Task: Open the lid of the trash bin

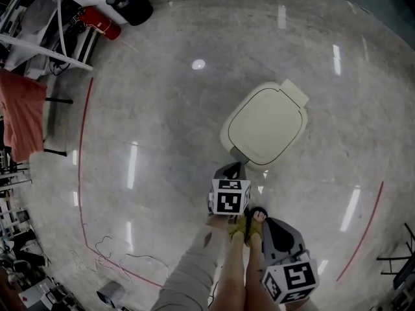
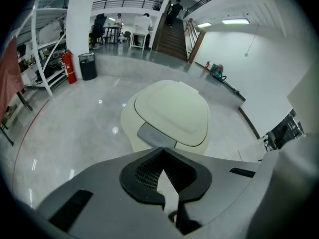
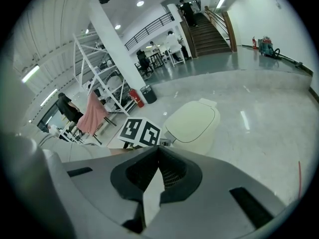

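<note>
A cream trash bin (image 1: 267, 123) stands on the grey floor with its lid down, and a grey tab (image 1: 238, 154) sits at its near edge. In the left gripper view the bin (image 2: 172, 108) is straight ahead, close, with the grey tab (image 2: 155, 135) just past the jaw tips. My left gripper (image 1: 235, 168) hovers beside that tab, shut and holding nothing. My right gripper (image 1: 272, 225) hangs lower and nearer the person's feet, also shut and empty. From the right gripper view the bin (image 3: 192, 123) lies ahead, with the left gripper's marker cube (image 3: 139, 132) to its left.
The person's legs and sandalled feet (image 1: 247, 229) stand between the grippers. A red fire extinguisher (image 1: 100, 23) and a black bin (image 1: 131, 2) sit far back left by a white rack. A red cloth (image 1: 23, 112) hangs at left. Cables (image 1: 110, 251) lie near a red floor line.
</note>
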